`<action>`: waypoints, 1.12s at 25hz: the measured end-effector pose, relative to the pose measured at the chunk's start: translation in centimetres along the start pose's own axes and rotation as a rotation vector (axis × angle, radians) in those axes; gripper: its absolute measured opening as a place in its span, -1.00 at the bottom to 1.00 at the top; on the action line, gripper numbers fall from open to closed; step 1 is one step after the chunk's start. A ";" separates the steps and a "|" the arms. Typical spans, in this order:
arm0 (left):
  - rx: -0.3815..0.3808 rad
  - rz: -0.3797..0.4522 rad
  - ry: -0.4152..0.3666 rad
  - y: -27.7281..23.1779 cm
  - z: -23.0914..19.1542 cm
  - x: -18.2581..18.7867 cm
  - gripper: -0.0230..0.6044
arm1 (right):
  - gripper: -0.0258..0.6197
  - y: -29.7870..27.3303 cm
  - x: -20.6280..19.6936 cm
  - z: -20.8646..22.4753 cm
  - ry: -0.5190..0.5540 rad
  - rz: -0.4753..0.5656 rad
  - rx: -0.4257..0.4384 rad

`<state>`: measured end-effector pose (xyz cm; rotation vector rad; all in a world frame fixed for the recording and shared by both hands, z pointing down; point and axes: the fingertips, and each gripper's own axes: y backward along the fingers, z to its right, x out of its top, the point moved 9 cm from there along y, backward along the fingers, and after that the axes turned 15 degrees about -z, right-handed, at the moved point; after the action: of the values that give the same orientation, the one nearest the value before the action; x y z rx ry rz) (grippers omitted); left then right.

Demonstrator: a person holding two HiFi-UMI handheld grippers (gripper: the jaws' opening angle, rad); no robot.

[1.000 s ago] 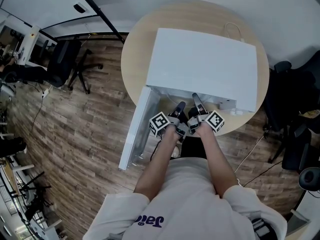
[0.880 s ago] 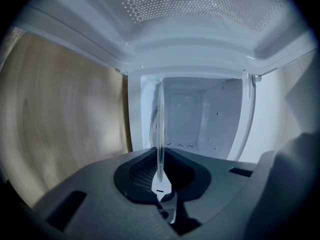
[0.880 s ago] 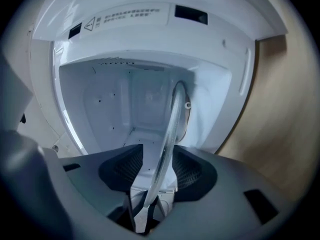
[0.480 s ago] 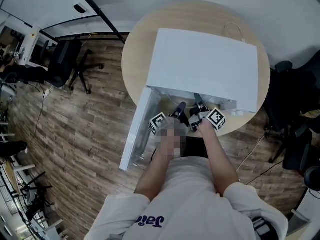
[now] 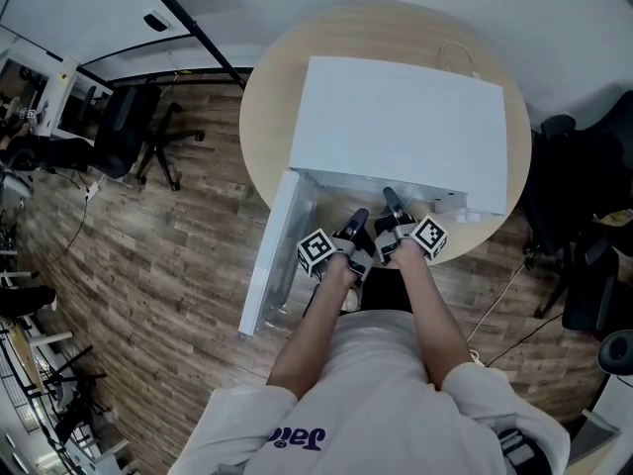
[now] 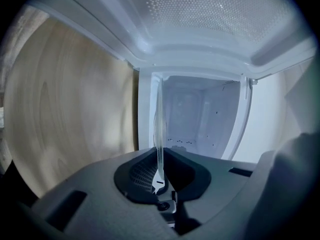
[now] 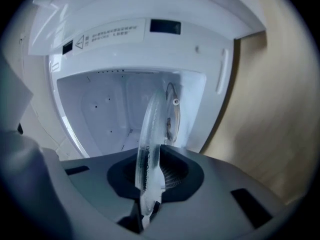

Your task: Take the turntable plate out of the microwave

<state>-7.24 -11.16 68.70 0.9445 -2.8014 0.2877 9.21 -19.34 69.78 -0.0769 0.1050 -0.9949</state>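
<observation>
Head view: microwave [image 5: 396, 127] on round table [image 5: 265, 97], door [image 5: 272, 255] swung open. The left gripper [image 5: 354, 221] and right gripper [image 5: 389, 204] sit side by side at the cavity mouth.

Left gripper view: jaws clamped on the turntable plate [image 6: 159, 129] rim, plate edge-on at the opening.

Right gripper view: jaws have just been closing and now pinch the same rim.

To do it well: keep both pinches firm, draw the plate out evenly, and don't knock the door.
</observation>
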 end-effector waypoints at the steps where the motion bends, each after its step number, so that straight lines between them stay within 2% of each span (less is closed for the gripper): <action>1: 0.002 -0.006 0.000 0.1 -0.1 -0.1 -0.81 | -0.80 0.3 -0.2 0.2 -0.003 0.008 -0.001; 8: 0.005 -0.044 -0.039 1.5 -0.6 -1.2 -0.81 | -0.81 1.3 -1.7 0.2 -0.025 0.014 0.047; 16: -0.035 -0.151 -0.122 3.2 -0.5 -2.0 -0.80 | -0.81 3.3 -3.6 -0.1 -0.030 0.041 0.053; 19: -0.055 -0.159 -0.136 3.9 -0.2 -1.8 -0.77 | -0.81 4.0 -4.3 -0.5 -0.027 0.043 0.064; 20: -0.058 -0.156 -0.140 4.3 -0.2 -1.6 -0.73 | -0.81 4.3 -4.7 -0.6 -0.023 0.041 0.064; 23: -0.086 -0.173 -0.163 5.0 0.0 -1.2 -0.30 | -0.81 5.2 -5.9 -1.1 -0.021 0.038 0.071; 25: -0.102 -0.190 -0.180 5.1 0.2 -1.2 -0.21 | -0.81 5.6 -6.8 -1.6 -0.029 0.044 0.087; 28: -0.098 -0.192 -0.158 5.7 0.2 -1.9 -0.20 | -0.81 6.6 -8.3 -2.2 -0.042 0.055 0.106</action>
<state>-9.26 -5.72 67.33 1.2519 -2.8035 0.0517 9.93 -8.81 67.28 0.0022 0.0160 -0.9421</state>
